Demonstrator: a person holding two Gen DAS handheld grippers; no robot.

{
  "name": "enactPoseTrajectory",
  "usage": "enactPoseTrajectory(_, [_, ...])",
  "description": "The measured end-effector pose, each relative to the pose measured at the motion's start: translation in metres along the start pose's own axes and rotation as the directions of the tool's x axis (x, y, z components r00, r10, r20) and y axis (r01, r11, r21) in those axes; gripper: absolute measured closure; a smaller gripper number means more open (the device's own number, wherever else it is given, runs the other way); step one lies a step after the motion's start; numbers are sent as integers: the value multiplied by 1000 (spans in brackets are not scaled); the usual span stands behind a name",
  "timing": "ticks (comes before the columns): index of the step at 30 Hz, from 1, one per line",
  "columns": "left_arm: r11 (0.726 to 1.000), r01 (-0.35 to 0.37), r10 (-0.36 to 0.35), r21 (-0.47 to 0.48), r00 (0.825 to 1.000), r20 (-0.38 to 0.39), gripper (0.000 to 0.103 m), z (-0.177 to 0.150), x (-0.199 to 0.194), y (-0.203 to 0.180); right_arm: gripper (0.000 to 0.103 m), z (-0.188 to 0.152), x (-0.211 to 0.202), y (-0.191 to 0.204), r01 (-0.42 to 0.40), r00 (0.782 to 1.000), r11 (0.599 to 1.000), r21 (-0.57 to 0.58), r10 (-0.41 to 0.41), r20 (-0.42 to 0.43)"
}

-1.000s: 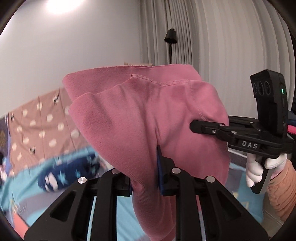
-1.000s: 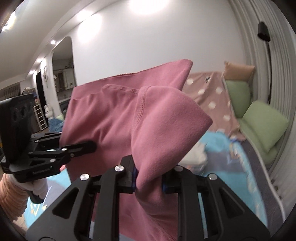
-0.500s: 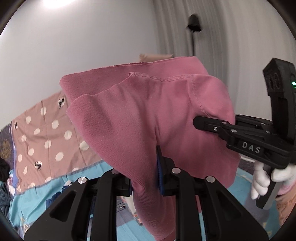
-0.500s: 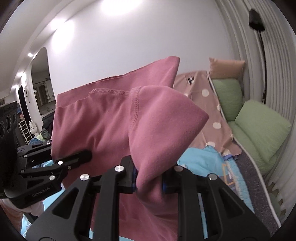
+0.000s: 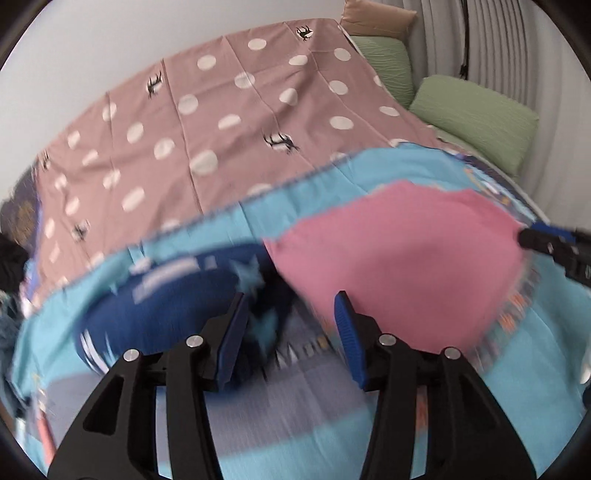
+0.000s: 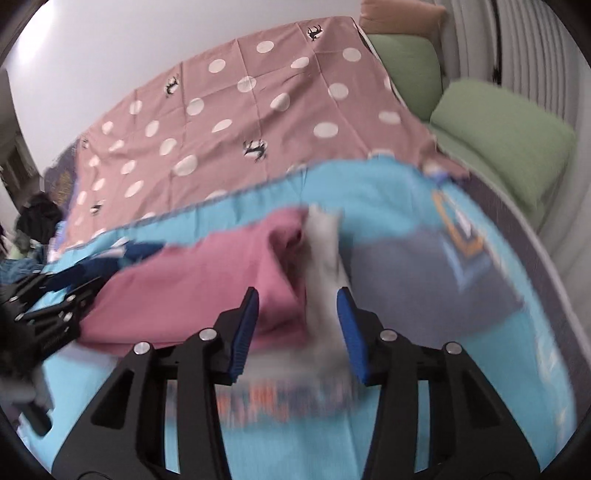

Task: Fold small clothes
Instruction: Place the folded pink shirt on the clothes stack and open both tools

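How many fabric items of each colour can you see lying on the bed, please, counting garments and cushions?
Pink garment: 1
Navy star-print garment: 1
White garment: 1
Green cushions: 2
Tan cushion: 1
Total: 6

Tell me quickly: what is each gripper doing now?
Left gripper: open, just released, nothing between its pads.
Right gripper: open, just released the pink garment.

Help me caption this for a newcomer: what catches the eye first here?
The pink garment lies blurred on the turquoise bedspread, between both open claws, whose jaws have just been opening. Behind it spreads a dusty-pink polka-dot sheet, with green pillows at the far right by the curtain.
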State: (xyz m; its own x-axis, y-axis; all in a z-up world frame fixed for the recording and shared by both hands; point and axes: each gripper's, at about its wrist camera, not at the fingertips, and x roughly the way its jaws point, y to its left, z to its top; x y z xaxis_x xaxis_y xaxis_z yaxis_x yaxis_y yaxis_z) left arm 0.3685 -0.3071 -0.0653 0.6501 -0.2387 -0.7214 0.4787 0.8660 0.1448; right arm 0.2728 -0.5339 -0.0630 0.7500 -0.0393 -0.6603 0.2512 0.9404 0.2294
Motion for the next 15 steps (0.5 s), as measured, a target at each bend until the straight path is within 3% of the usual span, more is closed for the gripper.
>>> enactPoseTrajectory(2, [999, 47, -47, -22, 999, 15, 43, -21, -17, 3, 57, -32, -32, 2, 2, 999, 1000, -23, -1, 38])
enactPoseTrajectory(4, [994, 103, -99, -48, 993, 70, 38, -48, -51, -4, 48, -60, -73, 15, 43, 995, 995, -87, -35, 97])
enactPoseTrajectory(6, [990, 134, -126, -52, 983, 136, 22, -73, -92, -15, 23, -88, -121, 28, 97, 980, 986, -136, -71, 186])
enactPoseTrajectory(8, [987, 149, -134, -62, 971, 198, 12, -91, -129, -24, 12, -112, -172, 36, 117, 957, 988, -102, -85, 277])
enactPoseTrajectory(11, [979, 196, -173, -58, 944, 280, 5, -114, -183, -38, 7, -131, -226, 43, 47, 941, 999, -15, -39, 335])
enactPoseTrajectory(13, [982, 177, -145, -65, 930, 337, 2, -130, -217, -47, 5, -140, -256, 51, 2, 938, 1000, 5, -4, 348])
enactPoseTrajectory(15, [981, 173, -128, -87, 916, 381, 2, -146, -248, -54, 2, -147, -287, 65, 18, 923, 1000, 3, -18, 383])
